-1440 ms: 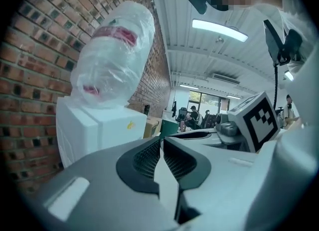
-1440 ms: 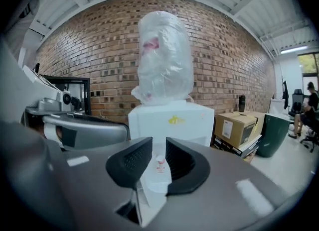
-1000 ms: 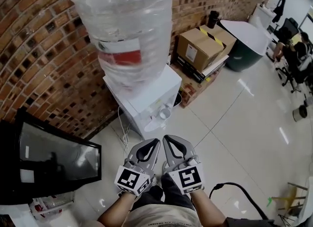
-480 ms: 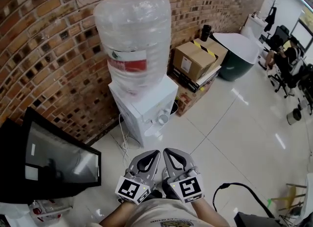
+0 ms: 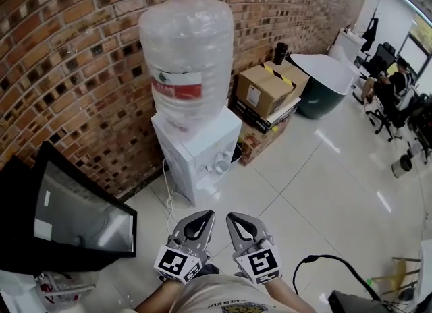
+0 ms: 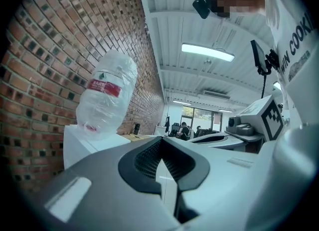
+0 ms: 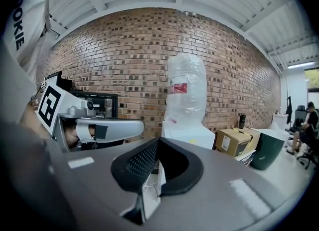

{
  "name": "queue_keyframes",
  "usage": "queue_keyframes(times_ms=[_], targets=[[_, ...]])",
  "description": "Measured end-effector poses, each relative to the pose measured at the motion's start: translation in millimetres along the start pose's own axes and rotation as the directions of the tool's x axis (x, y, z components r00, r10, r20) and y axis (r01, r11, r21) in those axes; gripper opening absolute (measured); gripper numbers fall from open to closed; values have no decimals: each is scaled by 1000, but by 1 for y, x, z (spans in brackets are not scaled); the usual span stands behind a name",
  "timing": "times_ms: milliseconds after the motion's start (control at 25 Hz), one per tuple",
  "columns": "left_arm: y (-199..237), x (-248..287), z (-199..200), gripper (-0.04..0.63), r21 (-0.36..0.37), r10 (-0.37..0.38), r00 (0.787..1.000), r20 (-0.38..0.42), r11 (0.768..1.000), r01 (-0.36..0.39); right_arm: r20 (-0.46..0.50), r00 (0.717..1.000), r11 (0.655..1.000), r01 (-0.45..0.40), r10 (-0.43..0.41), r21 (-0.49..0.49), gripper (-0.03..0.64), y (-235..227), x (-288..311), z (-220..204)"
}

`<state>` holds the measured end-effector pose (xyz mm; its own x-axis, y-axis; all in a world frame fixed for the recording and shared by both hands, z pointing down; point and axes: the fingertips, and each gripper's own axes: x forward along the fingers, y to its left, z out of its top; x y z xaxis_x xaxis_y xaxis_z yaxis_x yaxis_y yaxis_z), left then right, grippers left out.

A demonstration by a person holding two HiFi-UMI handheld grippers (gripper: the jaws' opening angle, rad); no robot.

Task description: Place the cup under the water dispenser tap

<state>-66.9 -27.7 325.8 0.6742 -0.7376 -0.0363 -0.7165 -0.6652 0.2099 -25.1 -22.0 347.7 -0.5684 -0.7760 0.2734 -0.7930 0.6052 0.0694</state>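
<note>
the left claw (image 5: 201, 218) and the right claw (image 5: 237, 220) are both closed on nothing, near the body; the small white cup (image 5: 221, 165) sits well apart, at the front of the water dispenser (image 5: 192, 139), seemingly by its tap; it looks light and easily tipped, so pinch its side wall gently

The two grippers are built alike: a smooth light-grey shell tapering to a rounded tip, lined inside with a black loop of dimpled rubber. In the head view the left gripper (image 5: 204, 216) sits near six o'clock, with the right gripper (image 5: 233, 217) just beside it toward five. Each carries a white cube printed with black square markers, the left cube (image 5: 177, 264) and the right cube (image 5: 262, 263). The shirt (image 5: 226, 303), at six o'clock on the bottom edge, is pale cream with dark capital lettering. No sleeves cover the forearms.
</note>
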Motion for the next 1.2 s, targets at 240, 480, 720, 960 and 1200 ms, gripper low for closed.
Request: queue_keyframes(times_ms=[240,480,720,960,1200], targets=[[-39,-9,-3,0,16,-2,1000,-5,1000,2,31,999,1000,18,-18,2,6,2,-43,-5],[-113,-26,-24,0,14,-21,999,-26,1000,22,38,999,999,33,-34,31,6,15,-120,-33],[-188,-56,-51,0,8,-34,999,-40,999,34,31,999,998,38,-39,55,6,33,-192,-65],[-234,-94,-51,0,20,-4,999,-37,1000,5,56,998,998,11,-15,60,6,61,-240,-69],[-270,-132,-42,0,47,17,1000,-22,999,-16,86,996,998,-15,9,64,6,91,-278,-65]])
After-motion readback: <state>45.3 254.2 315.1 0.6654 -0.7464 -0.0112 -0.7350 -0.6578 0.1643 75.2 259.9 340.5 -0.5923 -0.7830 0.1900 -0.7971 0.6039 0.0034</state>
